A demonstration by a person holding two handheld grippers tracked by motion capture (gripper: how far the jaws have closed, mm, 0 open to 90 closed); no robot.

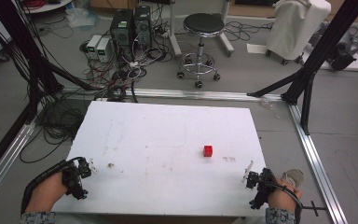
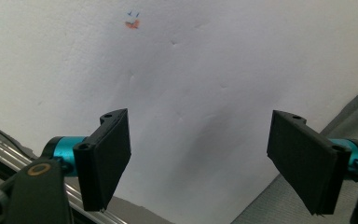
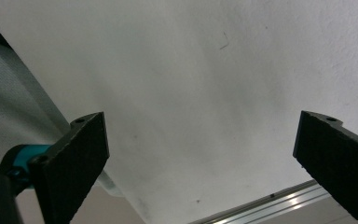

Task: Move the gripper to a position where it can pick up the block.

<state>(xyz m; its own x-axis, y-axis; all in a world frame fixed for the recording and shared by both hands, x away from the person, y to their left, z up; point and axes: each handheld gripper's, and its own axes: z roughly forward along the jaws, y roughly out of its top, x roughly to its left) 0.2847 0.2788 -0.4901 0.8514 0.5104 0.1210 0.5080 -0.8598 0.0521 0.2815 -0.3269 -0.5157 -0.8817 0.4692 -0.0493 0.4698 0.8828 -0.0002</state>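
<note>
One small red cube point(image 1: 208, 150) sits alone on the white table point(image 1: 168, 140), right of the table's middle and a little toward your side, with a faint grey smudge point(image 1: 229, 159) just to its right on the tabletop. Nothing touches the cube; both of your grippers are well apart from it. Your right gripper point(image 1: 250, 173) hangs at the table's near right corner, nearer and to the right of the cube, your hand point(image 1: 282, 198) behind it over the table's edge. In the right gripper view its two black jaws stand wide apart with nothing between them, only bare white tabletop point(image 3: 205, 93) and a strip of aluminium rail point(image 3: 270, 200) below. Your left gripper point(image 1: 87, 167) is far to the cube's left, at the table's near left edge, with your left hand point(image 1: 46, 193) behind it and its black cable point(image 1: 39, 179) looping back past your wrist. In the left gripper view point(image 2: 198, 158) its jaws are likewise spread wide and empty over the white surface, and a small orange-and-blue mark point(image 2: 132, 21) shows on the table far ahead of them. A little brown speck point(image 1: 110, 165) lies on the table just right of the left gripper, far left of the cube. Beyond the table's far edge, well past the cube, a black round stool point(image 1: 203, 24) stands on the grey floor, with computer towers point(image 1: 130, 27) and tangled cables point(image 1: 121, 74) to its left.
</note>
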